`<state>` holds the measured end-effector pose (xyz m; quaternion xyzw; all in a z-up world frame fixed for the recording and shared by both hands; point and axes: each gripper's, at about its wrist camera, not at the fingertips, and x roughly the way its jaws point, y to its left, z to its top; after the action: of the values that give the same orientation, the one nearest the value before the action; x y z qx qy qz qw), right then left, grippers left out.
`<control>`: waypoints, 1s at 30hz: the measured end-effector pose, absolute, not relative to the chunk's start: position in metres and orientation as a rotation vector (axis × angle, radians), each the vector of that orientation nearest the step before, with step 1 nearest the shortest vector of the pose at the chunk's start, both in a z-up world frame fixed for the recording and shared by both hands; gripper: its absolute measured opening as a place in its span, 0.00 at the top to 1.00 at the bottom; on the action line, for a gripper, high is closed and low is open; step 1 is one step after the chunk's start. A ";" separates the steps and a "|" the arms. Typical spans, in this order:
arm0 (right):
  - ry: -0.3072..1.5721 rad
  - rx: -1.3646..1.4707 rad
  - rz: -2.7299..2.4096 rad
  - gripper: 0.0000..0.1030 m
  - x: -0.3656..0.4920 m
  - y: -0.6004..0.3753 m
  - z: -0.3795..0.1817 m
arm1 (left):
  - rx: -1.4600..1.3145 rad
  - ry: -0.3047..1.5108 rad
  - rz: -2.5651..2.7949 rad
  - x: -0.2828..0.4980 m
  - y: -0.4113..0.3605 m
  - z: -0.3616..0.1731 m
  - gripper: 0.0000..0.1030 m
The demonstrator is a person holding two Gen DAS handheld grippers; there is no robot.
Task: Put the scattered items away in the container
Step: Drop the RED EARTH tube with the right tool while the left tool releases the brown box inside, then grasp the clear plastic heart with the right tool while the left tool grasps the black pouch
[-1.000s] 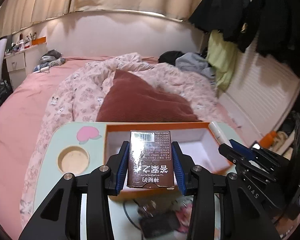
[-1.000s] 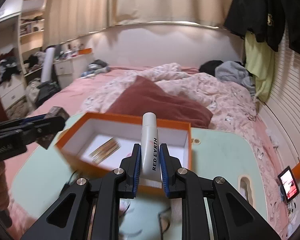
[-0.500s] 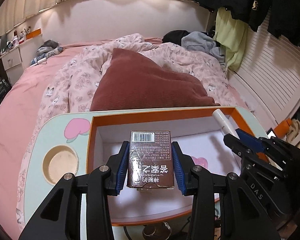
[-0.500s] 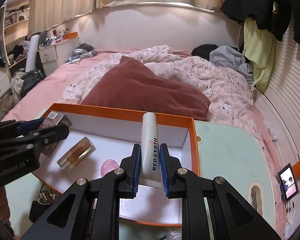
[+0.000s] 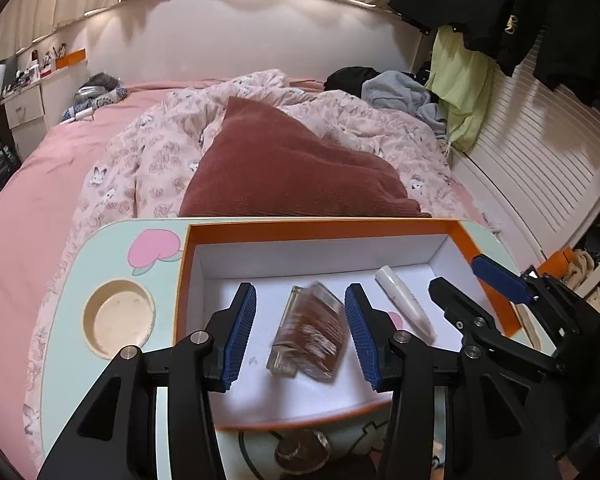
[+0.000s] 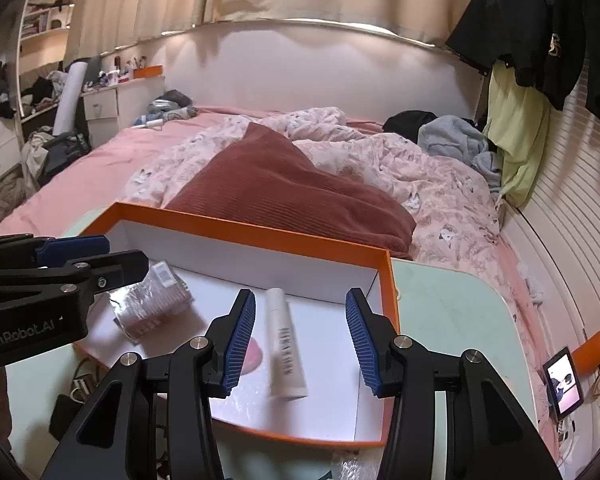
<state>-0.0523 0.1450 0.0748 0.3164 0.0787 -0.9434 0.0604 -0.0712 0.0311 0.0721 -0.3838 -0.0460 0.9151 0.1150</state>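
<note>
Behind everything, a bed [image 5: 40,208] with pink sheets and a dark red pillow [image 5: 292,176] fills the room beyond a pale green lap table [image 5: 72,272], which carries a round cup recess [image 5: 118,318] and a pink heart print [image 5: 154,246]. On the table stands the container, an orange box [image 5: 320,226] with a white interior, wide open at the top. Over its near half hang the two handheld tools. The left gripper [image 5: 300,330] has just been opening, and its blue-padded jaws now stand spread with clear space on either side of a brown packet [image 5: 314,336], blurred by motion, which sits inside the box against a small glass bottle [image 5: 286,340]; neither pad touches it. The right gripper [image 6: 300,330] has likewise just been opening; its jaws are parted well wider than the white tube [image 6: 286,344] that lies on the box floor between them, near the right wall, free of both pads. A pink mark [image 6: 252,354] shows on the white floor just left of the tube.
</note>
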 end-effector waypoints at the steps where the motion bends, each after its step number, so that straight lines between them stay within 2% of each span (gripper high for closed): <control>1: 0.236 0.954 -2.852 0.55 -0.051 0.145 0.076 | -1.118 -0.135 2.679 -0.070 0.030 0.074 0.54; 6: 0.215 0.908 -2.835 0.55 -0.034 0.146 0.088 | -1.065 -0.153 2.663 -0.043 0.028 0.091 0.52; 8: 0.212 0.886 -2.832 0.55 -0.023 0.146 0.094 | -1.040 -0.152 2.655 -0.028 0.027 0.099 0.35; 10: 0.189 0.875 -2.813 0.55 -0.009 0.147 0.101 | -1.007 -0.139 2.668 -0.009 0.025 0.106 0.29; 15: 0.174 0.939 -2.738 0.55 0.034 0.157 0.104 | -1.056 -0.074 2.630 0.033 0.020 0.100 0.29; 21: 0.158 1.115 -2.669 0.55 0.071 0.175 0.069 | -1.232 -0.085 2.543 0.064 0.010 0.059 0.29; 27: 0.092 1.157 -2.686 0.55 0.088 0.190 0.047 | -1.390 -0.110 2.541 0.064 0.010 0.014 0.29; 30: 0.090 1.148 -2.708 0.55 0.091 0.193 0.044 | -1.370 -0.040 2.591 0.068 0.018 0.009 0.28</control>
<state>0.0912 0.1930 0.0441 0.3882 0.0306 -0.9157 0.0991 0.0675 0.0175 0.0088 -0.4648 -0.0136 0.8791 0.1048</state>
